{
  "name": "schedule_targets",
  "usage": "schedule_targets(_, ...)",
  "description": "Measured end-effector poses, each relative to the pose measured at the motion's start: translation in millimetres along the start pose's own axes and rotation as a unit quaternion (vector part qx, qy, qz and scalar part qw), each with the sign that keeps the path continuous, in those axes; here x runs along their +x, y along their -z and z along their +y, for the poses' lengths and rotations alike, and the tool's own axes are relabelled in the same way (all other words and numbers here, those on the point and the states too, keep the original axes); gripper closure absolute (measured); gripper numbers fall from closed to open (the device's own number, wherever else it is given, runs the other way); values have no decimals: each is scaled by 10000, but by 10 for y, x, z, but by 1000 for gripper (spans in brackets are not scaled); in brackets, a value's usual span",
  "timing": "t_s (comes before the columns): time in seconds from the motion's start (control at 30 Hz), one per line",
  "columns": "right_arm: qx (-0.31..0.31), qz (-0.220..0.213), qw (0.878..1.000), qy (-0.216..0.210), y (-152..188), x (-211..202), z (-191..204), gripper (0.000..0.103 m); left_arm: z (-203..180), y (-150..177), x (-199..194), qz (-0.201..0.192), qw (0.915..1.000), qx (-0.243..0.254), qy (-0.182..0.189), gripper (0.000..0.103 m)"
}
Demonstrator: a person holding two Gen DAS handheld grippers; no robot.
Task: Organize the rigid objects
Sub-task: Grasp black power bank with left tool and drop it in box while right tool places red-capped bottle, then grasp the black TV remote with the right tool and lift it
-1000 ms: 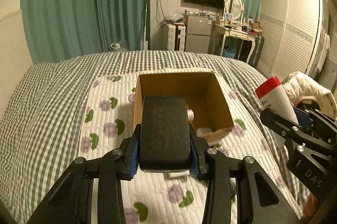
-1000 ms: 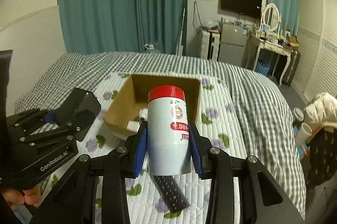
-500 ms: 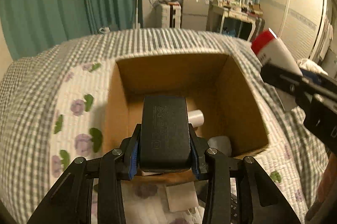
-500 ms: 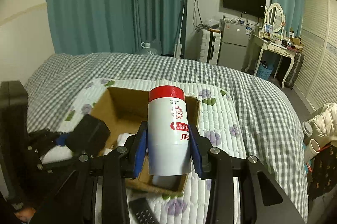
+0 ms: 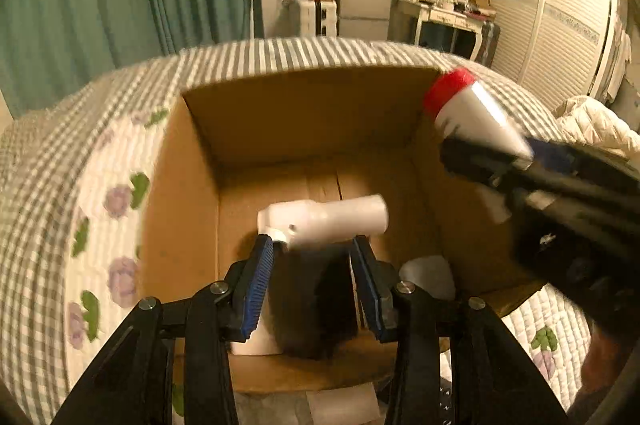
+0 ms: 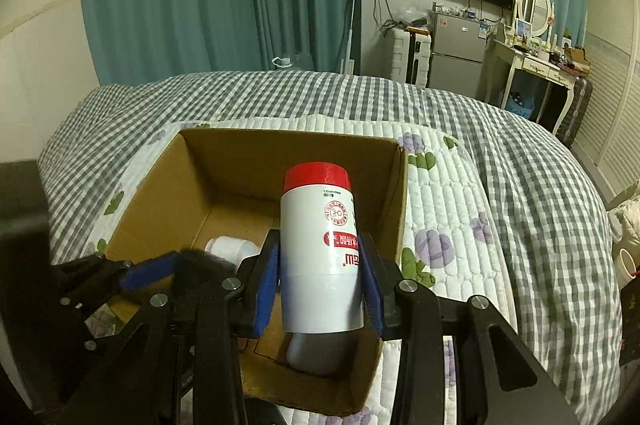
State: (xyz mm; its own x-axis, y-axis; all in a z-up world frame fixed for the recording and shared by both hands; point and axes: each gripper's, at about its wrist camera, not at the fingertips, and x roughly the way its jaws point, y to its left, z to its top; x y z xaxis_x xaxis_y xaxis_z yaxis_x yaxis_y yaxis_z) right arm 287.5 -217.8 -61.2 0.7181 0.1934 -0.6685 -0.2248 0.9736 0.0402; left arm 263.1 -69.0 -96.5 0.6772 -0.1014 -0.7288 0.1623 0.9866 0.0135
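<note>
Both grippers hovering over cardboard box (image 6: 160, 181), frame center.
Left gripper (image 5: 314, 277) fingers parted, blurred black block (image 5: 316, 305) sitting loose between them; right gripper (image 6: 320, 285) clamping red-capped white bottle (image 6: 320, 249) above box's right side.

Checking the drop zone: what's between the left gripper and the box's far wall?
Left wrist view: a white bottle lies on its side just past the left gripper; then bare cardboard up to the box wall.
</note>
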Motion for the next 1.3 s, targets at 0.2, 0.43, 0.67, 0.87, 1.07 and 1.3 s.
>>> schedule_targets(0.2,229,-71,9997,-100,-9,-45,-101,66,84,-31,-174,5,9998,-101,-185,60)
schedule_targets(0.43,395,-248,9988,-128,-115,-445,-142,44,165,-22,-637,-208,9994,-224,-180,60)
schedule_targets(0.67,130,-425,9990,92,-120,-1239,-28,39,138,87,-1282,-455,9985,-228,-215,42)
schedule_targets(0.87,75,-487,9983,325,151,-1858,98,18,252,197,-1828,-728,9966,-368,-80,24)
schedule_targets(1.07,220,-329,9988,288,644,-1993,194,9,376,533,-2141,-1036,9916,-594,-498,3)
schedule_targets(1.3,-107,369,9981,489,1190,-1346,277,9,452,1021,-1641,-608,9944,-581,-643,3)
